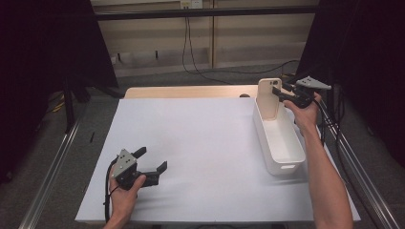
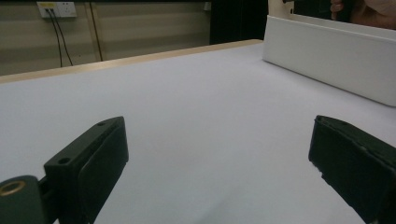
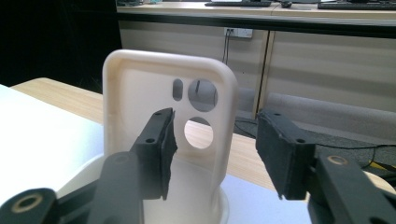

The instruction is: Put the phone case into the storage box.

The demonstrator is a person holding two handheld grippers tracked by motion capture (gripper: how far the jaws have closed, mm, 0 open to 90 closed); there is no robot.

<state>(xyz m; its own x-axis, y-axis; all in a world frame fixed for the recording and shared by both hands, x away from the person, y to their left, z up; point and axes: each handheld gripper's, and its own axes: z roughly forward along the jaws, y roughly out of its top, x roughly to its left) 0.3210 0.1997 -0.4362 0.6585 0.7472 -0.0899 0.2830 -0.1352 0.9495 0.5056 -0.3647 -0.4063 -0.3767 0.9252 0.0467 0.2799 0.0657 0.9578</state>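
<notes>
right gripper [image 1: 286, 93]: upper right, jaws spread, pads off the case | case [image 1: 269, 98]: upright at bin's far end, just beside jaws | bin [image 1: 286, 164]: along right table edge | left gripper [image 1: 152, 162]: lower left, jaws wide, bare table [image 1: 200, 143] around

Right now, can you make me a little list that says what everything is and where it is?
phone case: cream, standing upright in the far end of the bin
bin: long white tub on the table's right side
table: white sheet, wooden edge at the back
right gripper: by the case's edge, jaws apart, one jaw in front of the case, pads not pressing it
left gripper: near the front left of the table, open, holding nothing
</notes>
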